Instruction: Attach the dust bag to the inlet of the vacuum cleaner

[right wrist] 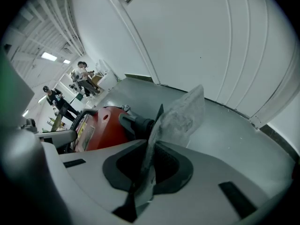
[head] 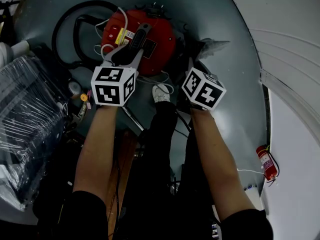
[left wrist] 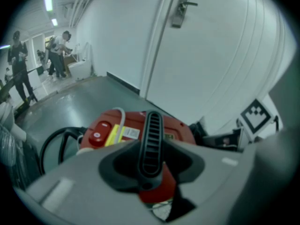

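The red vacuum cleaner [head: 162, 41] stands on the grey floor, with a black ribbed handle [left wrist: 152, 139] across its top. My left gripper [left wrist: 151, 175] is shut on that handle; in the head view the left gripper [head: 131, 50] reaches over the red lid. A grey, crumpled dust bag [right wrist: 183, 112] sticks up from my right gripper [right wrist: 144, 175], whose jaws are shut on the bag's thin lower edge. The bag hangs just right of the vacuum's black inlet [right wrist: 136, 122]. In the head view the dust bag [head: 214, 46] lies beyond the right gripper [head: 196, 64], beside the vacuum's right flank.
A black hose [head: 64, 28] loops left of the vacuum, and a white cable [head: 106, 48] lies on it. A plastic-wrapped bundle [head: 25, 104] fills the left. A red fire extinguisher [head: 267, 163] stands by the white wall. People [left wrist: 58, 55] stand far off.
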The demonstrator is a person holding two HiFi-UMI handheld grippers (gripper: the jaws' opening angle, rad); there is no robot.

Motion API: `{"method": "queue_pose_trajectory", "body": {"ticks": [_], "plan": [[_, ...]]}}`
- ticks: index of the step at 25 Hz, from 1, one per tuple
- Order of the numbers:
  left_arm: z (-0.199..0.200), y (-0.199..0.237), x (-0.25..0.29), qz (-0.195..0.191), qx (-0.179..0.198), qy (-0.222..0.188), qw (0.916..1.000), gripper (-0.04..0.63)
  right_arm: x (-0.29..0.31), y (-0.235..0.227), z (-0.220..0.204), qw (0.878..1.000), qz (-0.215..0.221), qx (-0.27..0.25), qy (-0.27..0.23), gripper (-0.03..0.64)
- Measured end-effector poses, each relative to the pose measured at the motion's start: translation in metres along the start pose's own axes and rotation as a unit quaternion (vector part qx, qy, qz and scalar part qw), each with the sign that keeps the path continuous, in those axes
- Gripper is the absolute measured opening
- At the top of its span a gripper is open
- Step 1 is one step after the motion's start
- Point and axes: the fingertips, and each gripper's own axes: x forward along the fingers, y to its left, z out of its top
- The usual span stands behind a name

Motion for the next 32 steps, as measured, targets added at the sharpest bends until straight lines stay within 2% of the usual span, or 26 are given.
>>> {"method": "queue_pose_trajectory", "body": {"ticks": [3, 5, 13, 14, 16, 19, 20, 21, 22, 23, 24, 28, 32], "plan": [[0.0, 0.0, 0.001, 0.0, -0.001, -0.002, 1.0, 0.152, 0.002, 0.007, 0.001, 0.998, -0.014, -0.069, 0.007, 0.025], [0.0, 0.001, 0.0, 0.001, 0.0, -0.003, 1.0, 0.152, 0.003, 0.011, -0.001, 0.995, -0.016, -0.095, 0.008, 0.026], [0.0, 0.0, 0.001, -0.009, -0.012, -0.006, 0.9999, 0.155, 0.005, 0.009, -0.001, 0.998, -0.017, -0.053, 0.005, 0.052], [-0.001, 0.0, 0.0, -0.008, -0.013, -0.007, 0.9999, 0.158, 0.003, 0.007, -0.001, 0.998, -0.023, -0.05, -0.001, 0.075], [-0.001, 0.002, -0.003, -0.002, -0.007, -0.009, 0.9999, 0.16, -0.004, 0.002, 0.0, 0.997, -0.043, -0.056, -0.021, 0.18], [0.0, 0.004, -0.009, 0.021, 0.007, -0.019, 0.9996, 0.164, -0.025, -0.008, 0.006, 0.993, -0.066, -0.072, -0.06, 0.196], [-0.001, 0.004, -0.013, 0.029, 0.01, -0.021, 0.9993, 0.164, -0.036, -0.008, 0.011, 0.991, -0.066, -0.087, -0.081, 0.164], [-0.001, 0.003, -0.017, 0.037, 0.011, -0.023, 0.999, 0.155, -0.048, -0.006, 0.016, 0.986, -0.063, -0.113, -0.106, 0.044], [0.0, 0.003, -0.022, 0.046, 0.01, -0.028, 0.9985, 0.143, -0.059, -0.001, 0.021, 0.979, -0.054, -0.147, -0.13, -0.002], [0.002, 0.003, -0.028, 0.055, 0.005, -0.036, 0.9978, 0.113, -0.067, 0.005, 0.023, 0.972, -0.041, -0.18, -0.146, -0.003], [0.005, 0.003, -0.035, 0.061, -0.002, -0.048, 0.997, 0.001, -0.072, 0.01, 0.024, 0.967, -0.028, -0.205, -0.151, -0.003], [0.018, -0.019, -0.056, 0.048, -0.009, -0.081, 0.9955, -0.002, -0.091, 0.024, 0.032, 0.958, 0.003, -0.242, -0.152, -0.003], [0.047, -0.052, -0.088, 0.037, -0.018, -0.121, 0.9918, -0.003, -0.134, 0.047, 0.063, 0.944, 0.032, -0.268, -0.189, -0.005]]}}
